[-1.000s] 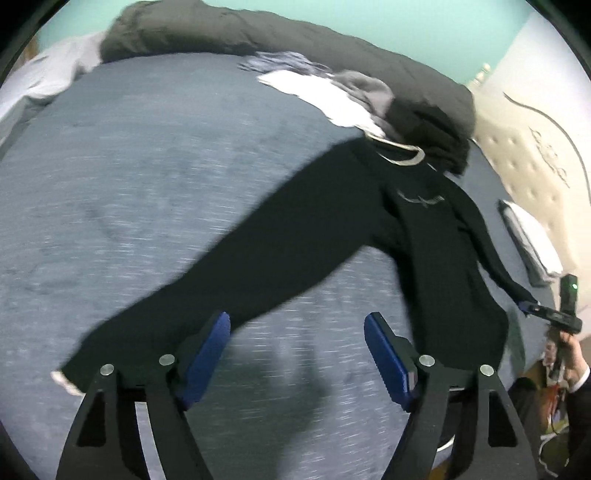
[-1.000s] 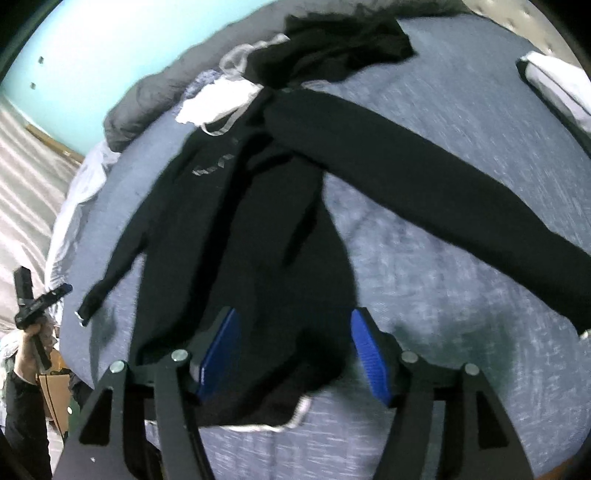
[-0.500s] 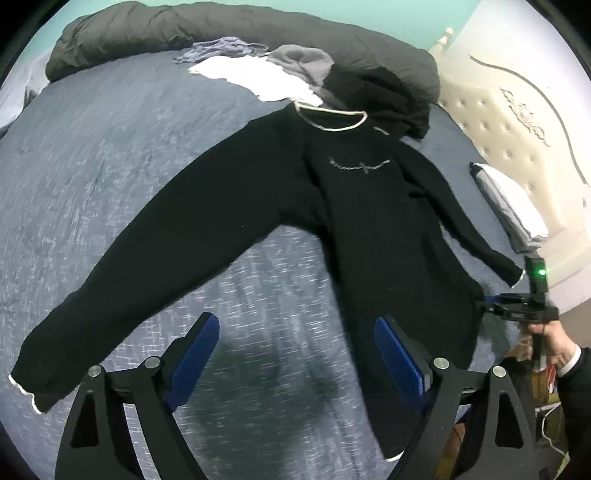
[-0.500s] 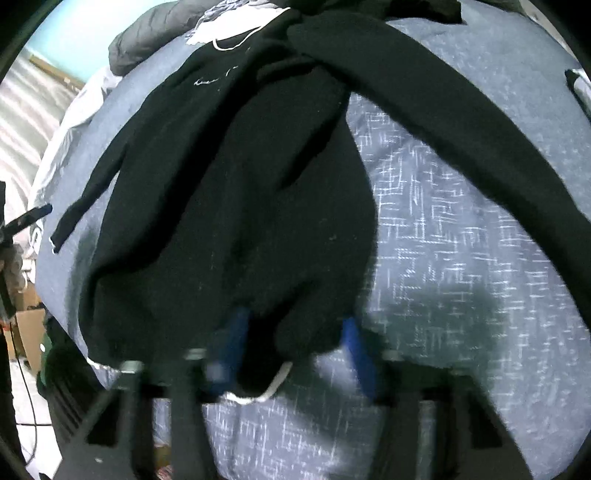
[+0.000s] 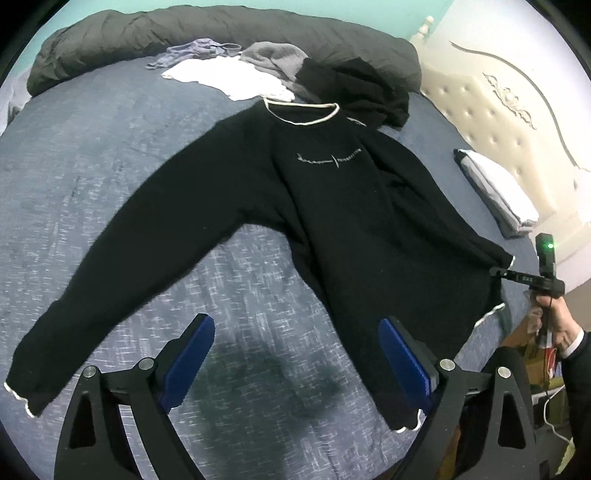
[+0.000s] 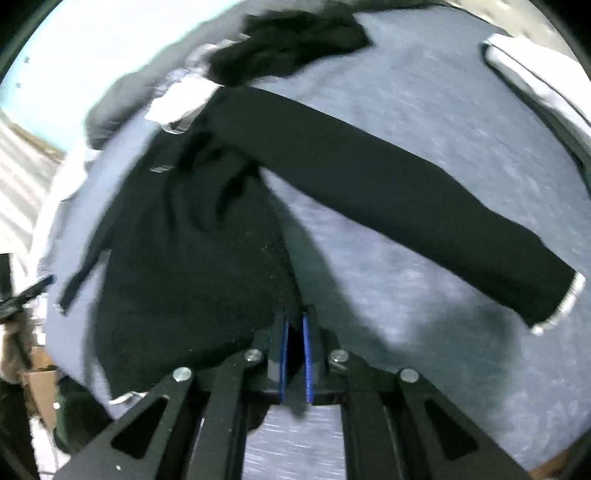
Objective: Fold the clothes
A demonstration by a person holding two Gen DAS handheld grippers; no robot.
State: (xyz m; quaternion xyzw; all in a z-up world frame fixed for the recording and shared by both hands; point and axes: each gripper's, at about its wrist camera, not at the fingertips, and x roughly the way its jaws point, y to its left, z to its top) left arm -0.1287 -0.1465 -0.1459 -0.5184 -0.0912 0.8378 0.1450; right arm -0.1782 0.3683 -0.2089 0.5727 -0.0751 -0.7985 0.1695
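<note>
A wide bed covered in a blue-grey woven spread [image 5: 92,155] fills both views, with a long dark grey rolled duvet [image 5: 221,33] along its far edge and a cream tufted headboard [image 5: 491,122] on the right of the left wrist view. Spread face-up across the bed lies the black long-sleeved sweatshirt with white-trimmed neck and cuffs [image 5: 351,221], its sleeves stretched out to either side and a thin line of pale lettering across the chest. Beyond its collar sits a heap of other clothes: a white garment [image 5: 229,79], a grey one [image 5: 273,57] and a crumpled black one [image 5: 354,86]. A folded white-and-grey stack [image 5: 498,192] rests near the headboard. The left gripper [image 5: 295,363] hangs over bare bedspread by the sweatshirt's lower edge; its jaws have just been opening and stand wide, with nothing between them. The right gripper [image 6: 294,354] has just been closing its jaws, and their blue pads [image 6: 306,360] now pinch the sweatshirt's hem at its lower corner.
</note>
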